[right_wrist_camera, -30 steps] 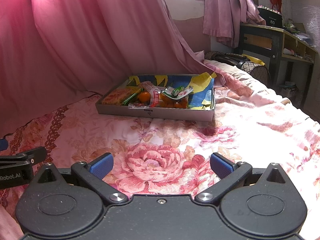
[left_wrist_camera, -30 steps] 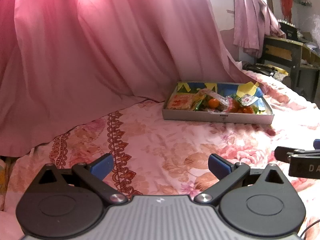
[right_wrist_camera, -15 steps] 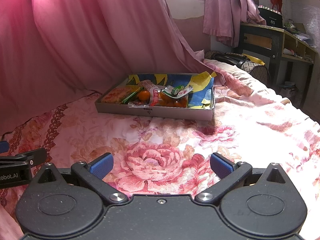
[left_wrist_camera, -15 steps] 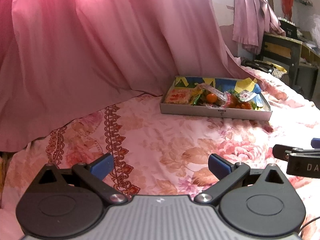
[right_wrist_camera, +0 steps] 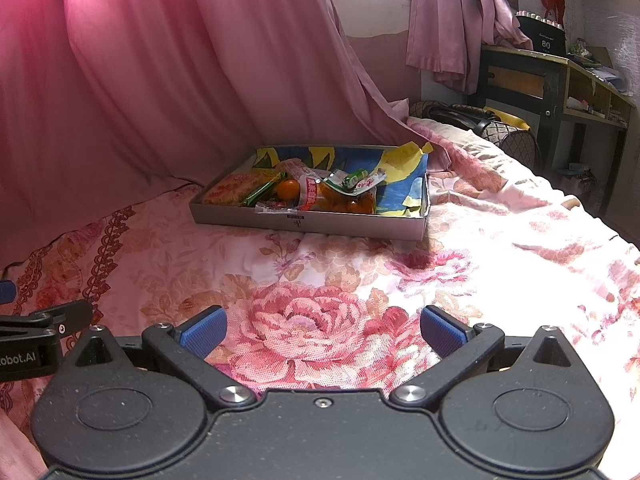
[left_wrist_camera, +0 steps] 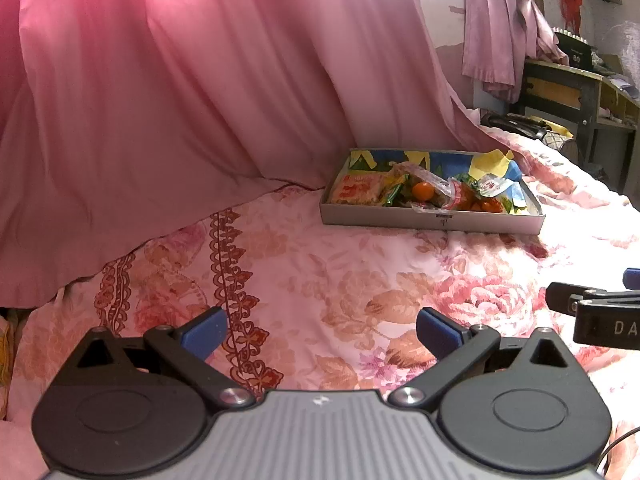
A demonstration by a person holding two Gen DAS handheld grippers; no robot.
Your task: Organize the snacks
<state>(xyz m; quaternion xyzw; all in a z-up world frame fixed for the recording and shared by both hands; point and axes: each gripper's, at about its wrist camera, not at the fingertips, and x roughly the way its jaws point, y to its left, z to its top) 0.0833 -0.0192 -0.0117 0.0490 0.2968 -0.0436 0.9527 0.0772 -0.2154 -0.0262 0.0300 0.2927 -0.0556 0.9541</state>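
A shallow grey cardboard box (left_wrist_camera: 432,218) (right_wrist_camera: 312,224) lies on the floral bedspread, well ahead of both grippers. It holds snack packets: an orange biscuit pack (left_wrist_camera: 358,189) (right_wrist_camera: 232,189) at its left end, a green wrapper (right_wrist_camera: 260,193), a small orange fruit (left_wrist_camera: 423,190) (right_wrist_camera: 288,189) and a clear bag of orange pieces (right_wrist_camera: 344,200). My left gripper (left_wrist_camera: 320,332) is open and empty, low over the bedspread. My right gripper (right_wrist_camera: 322,330) is open and empty too, beside it on the right.
A pink curtain (left_wrist_camera: 180,100) hangs along the left and back, draping onto the bed. A dark wooden desk (right_wrist_camera: 560,92) stands at the far right beyond the bed, with a dark bag (right_wrist_camera: 480,124) beside it. The floral bedspread (right_wrist_camera: 320,280) lies between grippers and box.
The left gripper has drawn back and risen a little, so the box looks smaller and farther. The right gripper has barely moved. Both stay open.
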